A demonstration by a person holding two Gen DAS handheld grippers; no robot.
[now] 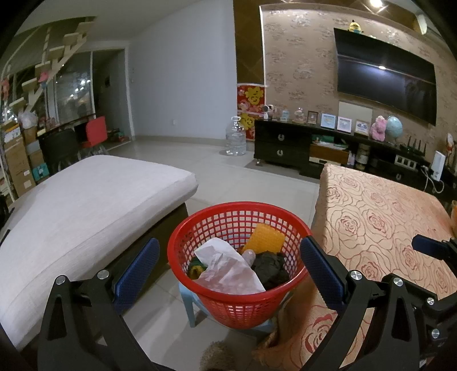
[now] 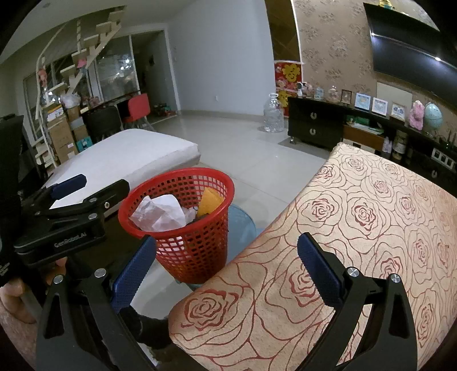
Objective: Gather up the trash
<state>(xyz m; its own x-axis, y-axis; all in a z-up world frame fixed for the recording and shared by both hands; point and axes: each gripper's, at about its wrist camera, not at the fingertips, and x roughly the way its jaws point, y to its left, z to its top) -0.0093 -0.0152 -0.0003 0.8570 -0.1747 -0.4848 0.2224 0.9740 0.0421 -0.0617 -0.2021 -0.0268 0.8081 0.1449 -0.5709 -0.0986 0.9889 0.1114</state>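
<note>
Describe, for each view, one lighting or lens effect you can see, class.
Left wrist view: ceiling light flares, its glare spot sits on the television, and fisheye curves the screen's edges. Right wrist view: dim room, dark corner vignetting, and the rose-patterned tablecloth bulges.

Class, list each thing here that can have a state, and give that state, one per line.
left gripper: open, empty, over the basket
right gripper: open, empty, over the table edge
red basket: upright on a blue stool, part full of trash
white paper: crumpled, in the basket
television: off
</note>
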